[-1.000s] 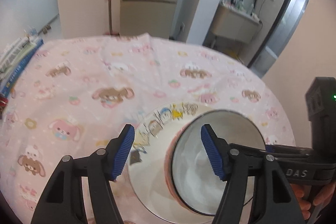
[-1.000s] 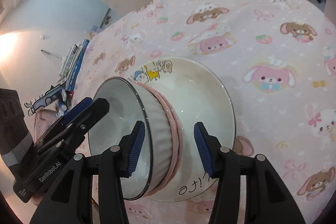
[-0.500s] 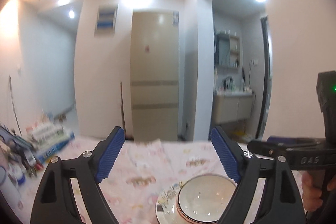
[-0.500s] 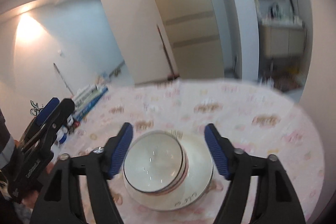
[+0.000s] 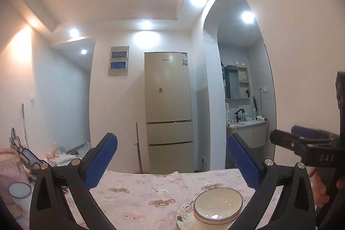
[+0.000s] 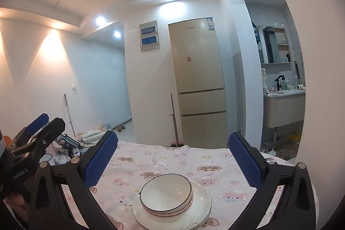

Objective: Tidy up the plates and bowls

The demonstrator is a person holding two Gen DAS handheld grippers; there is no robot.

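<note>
A stack of white bowls (image 6: 166, 197) sits inside stacked plates (image 6: 200, 206) on the pink cartoon tablecloth (image 6: 172, 161). The same bowls (image 5: 218, 206) and plate (image 5: 183, 215) show at the lower right of the left wrist view. My left gripper (image 5: 172, 165) is open and empty, raised well above and back from the stack. My right gripper (image 6: 173, 163) is open and empty, also lifted above and behind the stack. Each gripper shows at the edge of the other's view: the right one (image 5: 301, 143) and the left one (image 6: 34, 133).
A beige fridge (image 6: 198, 83) stands beyond the table's far edge, with a broom (image 6: 174, 120) beside it. Clutter and a small round container (image 5: 19, 190) lie at the table's left. A bathroom vanity (image 6: 282, 107) is at the far right.
Both grippers have let go of the bowls, opened wider and pulled up and back from the stack. The views now look level across the room instead of down at the table.
</note>
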